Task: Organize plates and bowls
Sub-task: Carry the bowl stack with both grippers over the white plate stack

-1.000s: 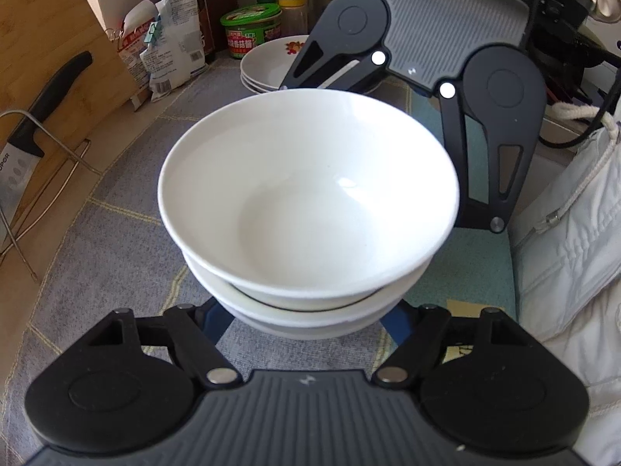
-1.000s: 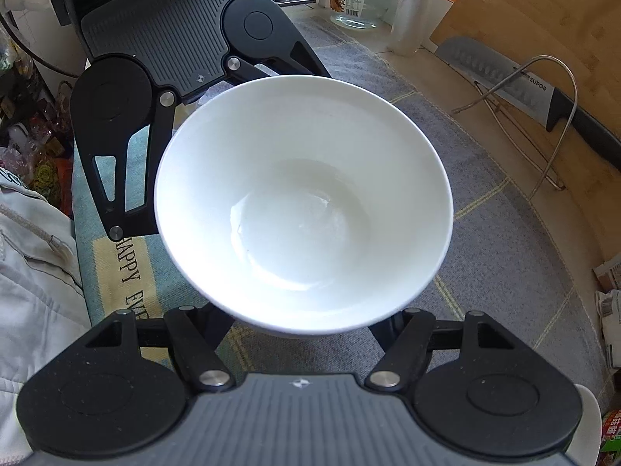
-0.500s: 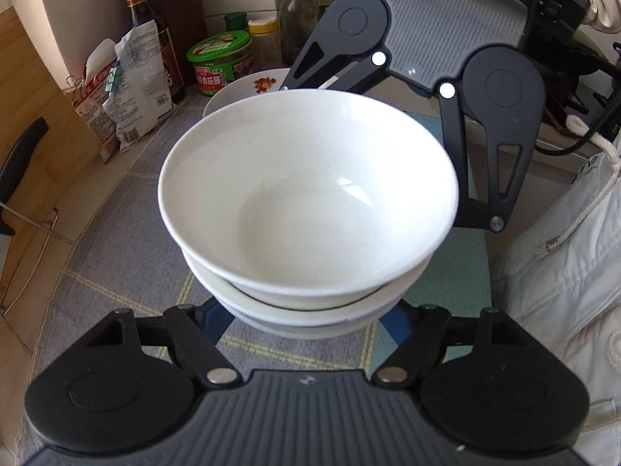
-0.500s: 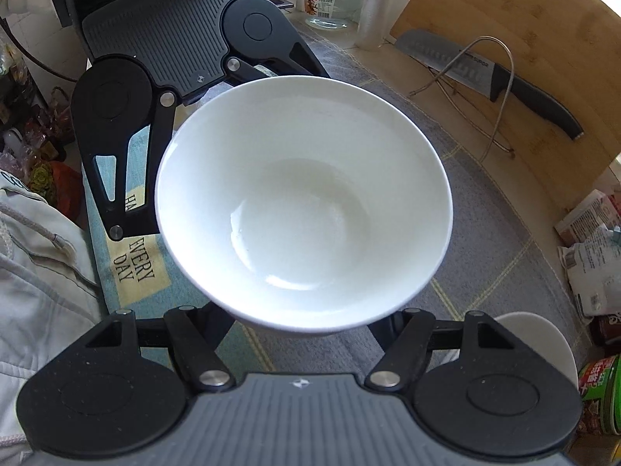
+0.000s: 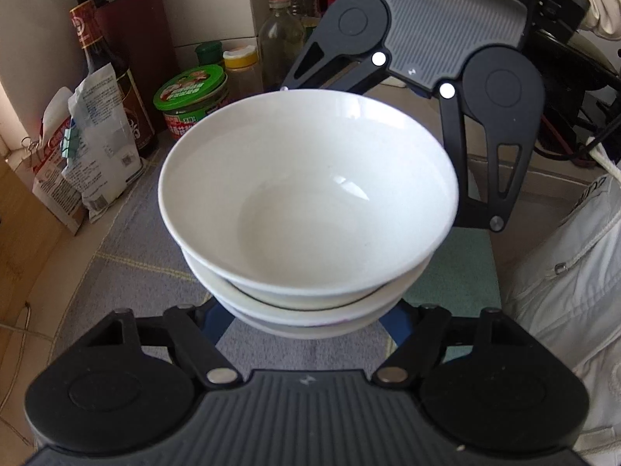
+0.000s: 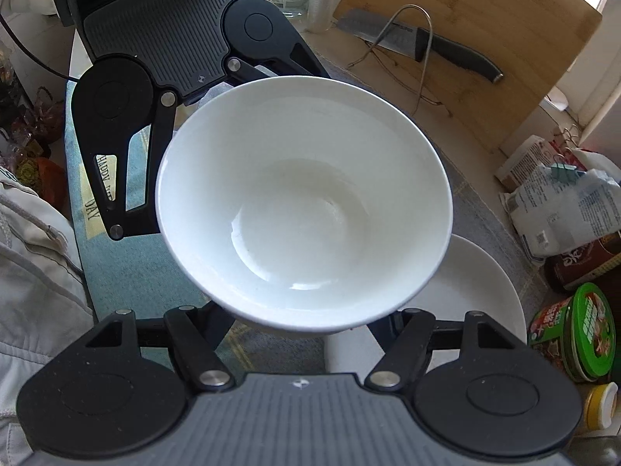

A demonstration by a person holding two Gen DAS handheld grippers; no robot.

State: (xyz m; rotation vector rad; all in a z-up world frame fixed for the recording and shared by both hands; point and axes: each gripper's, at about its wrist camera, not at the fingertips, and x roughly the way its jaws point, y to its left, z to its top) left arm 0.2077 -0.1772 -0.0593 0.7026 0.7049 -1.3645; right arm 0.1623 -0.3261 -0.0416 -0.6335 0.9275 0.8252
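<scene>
A stack of white bowls [image 5: 306, 209] is held off the grey mat [image 5: 147, 272], clamped from opposite sides by the left gripper [image 5: 306, 326] and the right gripper [image 6: 302, 324]. Just beside and below the stack, white plates [image 6: 477, 291] are seen, with a green-lidded jar [image 5: 190, 97] beyond them.

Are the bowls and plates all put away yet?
Not yet. The white bowls are already nested into one stack, so that part looks done. Right now the left gripper and right gripper hold that stack in the air above the mat. It has not been set down; the white plates wait just beside it.
</scene>
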